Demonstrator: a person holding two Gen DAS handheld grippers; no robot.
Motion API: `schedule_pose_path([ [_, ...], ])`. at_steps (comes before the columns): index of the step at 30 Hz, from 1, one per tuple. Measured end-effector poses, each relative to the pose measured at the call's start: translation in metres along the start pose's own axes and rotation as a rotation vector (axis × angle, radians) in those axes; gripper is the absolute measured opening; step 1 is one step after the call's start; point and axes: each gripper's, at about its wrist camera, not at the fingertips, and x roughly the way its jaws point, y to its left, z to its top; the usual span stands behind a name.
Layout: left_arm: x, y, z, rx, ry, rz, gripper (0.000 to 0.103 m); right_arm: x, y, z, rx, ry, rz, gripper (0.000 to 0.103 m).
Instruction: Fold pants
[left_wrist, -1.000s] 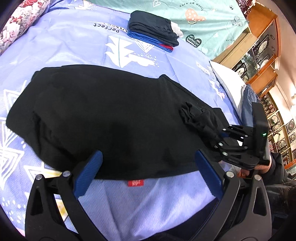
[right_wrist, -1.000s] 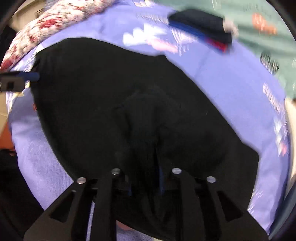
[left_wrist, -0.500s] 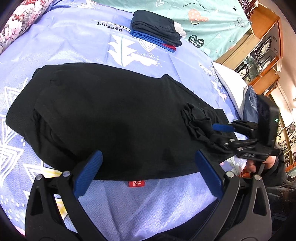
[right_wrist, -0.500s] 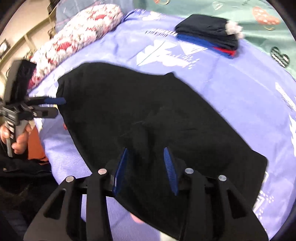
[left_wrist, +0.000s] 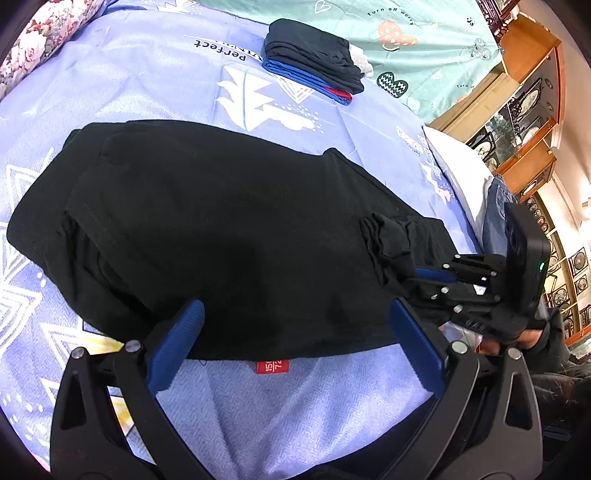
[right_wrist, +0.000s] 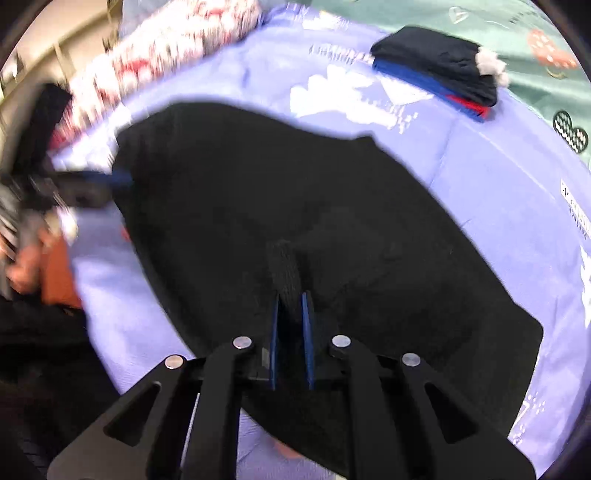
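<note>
The black soft-knit pants (left_wrist: 229, 236) lie spread across the lavender patterned bedsheet (left_wrist: 155, 85), folded into a broad dark slab with a red size label (left_wrist: 272, 366) peeking out at the near edge. The right gripper (right_wrist: 291, 314) has its blue-padded jaws clenched on a raised ridge of black cloth near the right end, which bunches into a crumpled peak there. The left gripper (left_wrist: 295, 332) hovers over the near edge, jaws spread wide and holding nothing, one pad over the fabric. Far across the bed sits a folded stack of dark, blue and red clothes (left_wrist: 314, 66), well apart from the pants, with bare sheet between them. A floral pink bolster (left_wrist: 40, 40) lines the far left. To the right, a white pillow (left_wrist: 461, 173) lies close by the pants' end, wooden cabinets (left_wrist: 524, 122) beyond.
</note>
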Motion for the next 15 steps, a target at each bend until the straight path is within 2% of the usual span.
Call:
schedule_pose_path([
  [2, -0.002, 0.001, 0.000, -0.003, -0.001, -0.004, 0.101, 0.000, 0.007, -0.002, -0.042, -0.019, -0.037, 0.018],
  [5, -0.004, 0.001, 0.001, -0.009, -0.005, -0.007, 0.101, -0.002, 0.010, -0.002, -0.070, -0.021, -0.077, 0.033],
  [7, -0.006, 0.002, 0.000, -0.011, -0.008, -0.009, 0.101, 0.002, 0.014, -0.003, -0.102, -0.002, -0.094, 0.048],
  [10, -0.014, 0.005, 0.000, -0.031, -0.020, -0.027, 0.101, 0.005, 0.025, -0.006, -0.163, 0.007, -0.116, 0.053],
  [12, -0.023, 0.009, 0.001, -0.052, -0.036, -0.035, 0.101, 0.009, 0.023, -0.004, -0.153, 0.010, -0.124, 0.051],
  [13, -0.029, 0.012, 0.001, -0.066, -0.050, -0.035, 0.101, 0.011, 0.016, -0.002, -0.120, 0.016, -0.131, 0.042],
  [14, -0.034, 0.014, 0.001, -0.077, -0.059, -0.036, 0.101, 0.012, 0.012, 0.001, -0.099, 0.020, -0.147, 0.026],
  [15, -0.041, 0.018, 0.000, -0.094, -0.072, -0.036, 0.101, 0.011, 0.008, 0.004, -0.085, 0.016, -0.142, 0.017],
])
